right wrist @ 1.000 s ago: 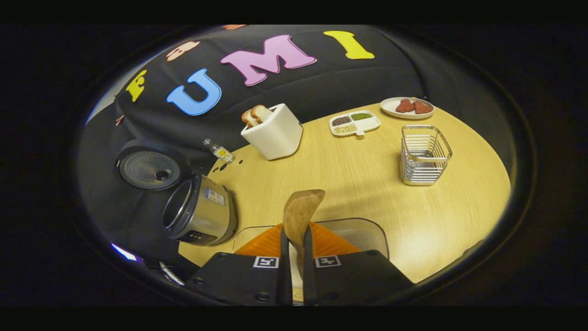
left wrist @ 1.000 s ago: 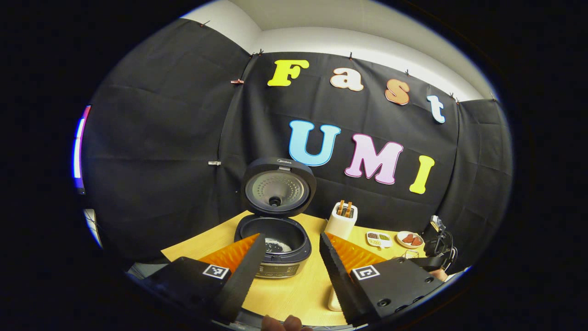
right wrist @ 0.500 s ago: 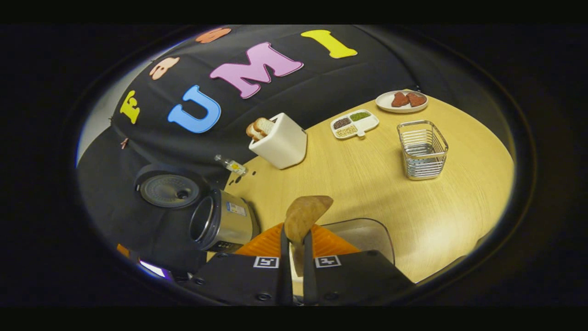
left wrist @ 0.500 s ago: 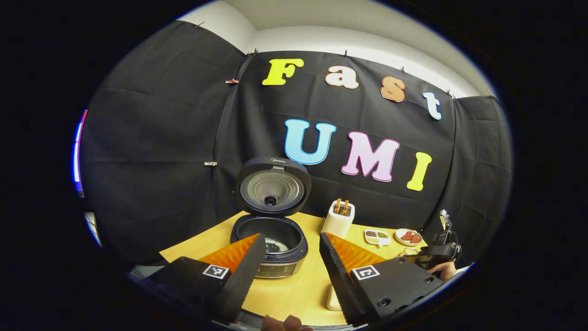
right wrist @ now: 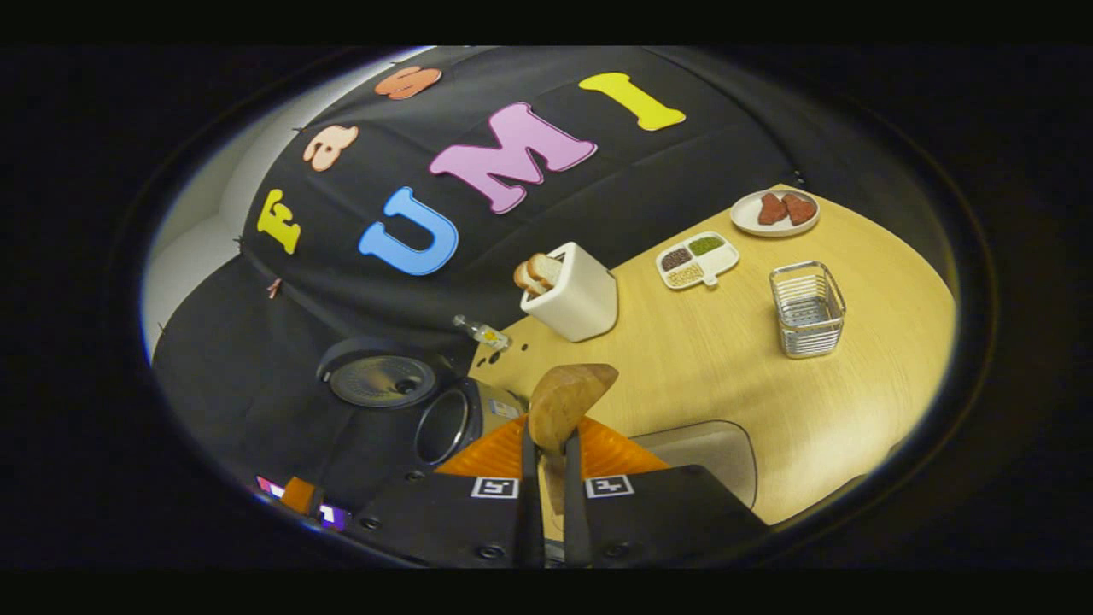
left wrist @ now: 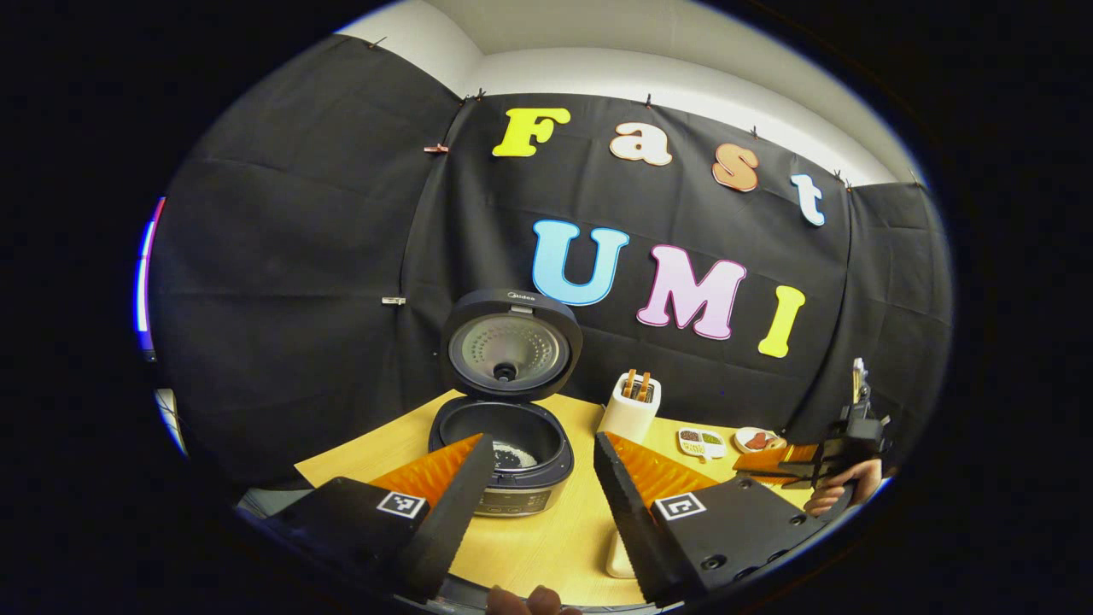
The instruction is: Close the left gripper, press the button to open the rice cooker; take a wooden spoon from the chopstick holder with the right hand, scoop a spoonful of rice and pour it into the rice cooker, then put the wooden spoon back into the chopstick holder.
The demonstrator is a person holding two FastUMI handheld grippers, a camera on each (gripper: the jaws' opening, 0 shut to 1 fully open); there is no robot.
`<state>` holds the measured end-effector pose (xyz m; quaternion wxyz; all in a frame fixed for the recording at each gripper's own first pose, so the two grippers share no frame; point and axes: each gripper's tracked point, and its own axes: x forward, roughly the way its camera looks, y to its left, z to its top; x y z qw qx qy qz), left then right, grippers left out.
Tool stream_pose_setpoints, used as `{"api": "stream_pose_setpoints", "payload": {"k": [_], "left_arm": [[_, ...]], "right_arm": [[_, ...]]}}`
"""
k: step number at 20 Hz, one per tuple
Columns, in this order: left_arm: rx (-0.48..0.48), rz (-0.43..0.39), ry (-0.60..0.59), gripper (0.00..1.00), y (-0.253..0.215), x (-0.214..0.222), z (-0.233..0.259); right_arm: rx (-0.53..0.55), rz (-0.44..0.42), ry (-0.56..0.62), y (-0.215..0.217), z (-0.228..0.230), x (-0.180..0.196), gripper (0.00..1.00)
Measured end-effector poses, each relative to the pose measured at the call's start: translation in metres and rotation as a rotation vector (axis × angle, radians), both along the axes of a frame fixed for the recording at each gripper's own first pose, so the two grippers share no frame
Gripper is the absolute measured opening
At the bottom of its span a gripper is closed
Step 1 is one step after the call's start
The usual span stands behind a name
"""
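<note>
The desk point(right wrist: 768, 410) is carrying every item of the task. The rice cooker point(left wrist: 504, 453) is standing with its lid point(left wrist: 511, 354) raised upright, so the button press is judged complete; pale grains with some dark ones are lying in the bottom of the inner pot, though whether they come from this spoon cannot be told.

The left gripper point(left wrist: 542, 491) is idling in front of the cooker with its fingers standing well apart, holding nothing. The right gripper point(right wrist: 546, 500) is carrying the wooden spoon point(right wrist: 564, 401), its fingers clamped together on the handle with the bowl projecting forward. The spoon bowl is appearing bare, with no rice visible on it. Judgement: the scoop and pour are probably done, leaving the return of the spoon outstanding.

The chopstick holder point(right wrist: 807, 309), a wire basket, is standing empty on the far side of the desk, well apart from the spoon. A clear container point(right wrist: 709, 453) is lying just below the right gripper.

Other items: a white toaster point(right wrist: 576, 295) with bread slices, a divided dish of grains point(right wrist: 696, 259), a plate point(right wrist: 775, 213) with reddish pieces, and a small bottle point(right wrist: 482, 333) lying beside the cooker. The open stretch of desk between spoon and holder is offering no obstruction; the divided dish and plate are standing beyond the holder.
</note>
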<state>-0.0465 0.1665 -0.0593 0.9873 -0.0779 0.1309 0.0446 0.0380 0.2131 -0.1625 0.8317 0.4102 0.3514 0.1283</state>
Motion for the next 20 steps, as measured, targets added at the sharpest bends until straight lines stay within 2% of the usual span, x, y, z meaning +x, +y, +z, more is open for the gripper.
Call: {"api": "stream_pose_setpoints", "payload": {"k": [3, 4, 6, 7, 8, 14, 17, 18, 20], "left_arm": [[-0.003, 0.003, -0.004, 0.82, 0.005, -0.003, 0.0], [-0.003, 0.006, -0.006, 0.82, 0.007, -0.004, 0.001], [-0.002, 0.011, -0.011, 0.82, 0.013, -0.005, 0.002], [-0.001, 0.014, -0.014, 0.82, 0.017, -0.005, 0.004], [0.0, 0.017, -0.017, 0.82, 0.021, -0.006, 0.004], [-0.007, 0.035, -0.027, 0.82, 0.053, -0.014, 0.005], [-0.018, 0.042, -0.029, 0.82, 0.068, -0.017, 0.005], [-0.023, 0.045, -0.032, 0.82, 0.073, -0.018, 0.005], [-0.024, 0.048, -0.036, 0.82, 0.081, -0.019, 0.005]], "right_arm": [[0.053, 0.001, -0.043, 0.016, 0.037, 0.012, 0.13], [0.059, 0.01, -0.058, 0.024, 0.048, 0.016, 0.18], [0.056, 0.038, -0.088, 0.042, 0.065, 0.022, 0.09], [0.059, 0.052, -0.099, 0.054, 0.071, 0.023, 0.09], [0.068, 0.063, -0.109, 0.067, 0.077, 0.027, 0.13], [0.1, 0.104, -0.136, 0.15, 0.098, 0.05, 0.13], [0.042, 0.136, -0.164, 0.188, 0.096, 0.066, 0.13], [0.029, 0.142, -0.167, 0.202, 0.092, 0.069, 0.09], [0.015, 0.157, -0.164, 0.227, 0.086, 0.076, 0.09]]}}
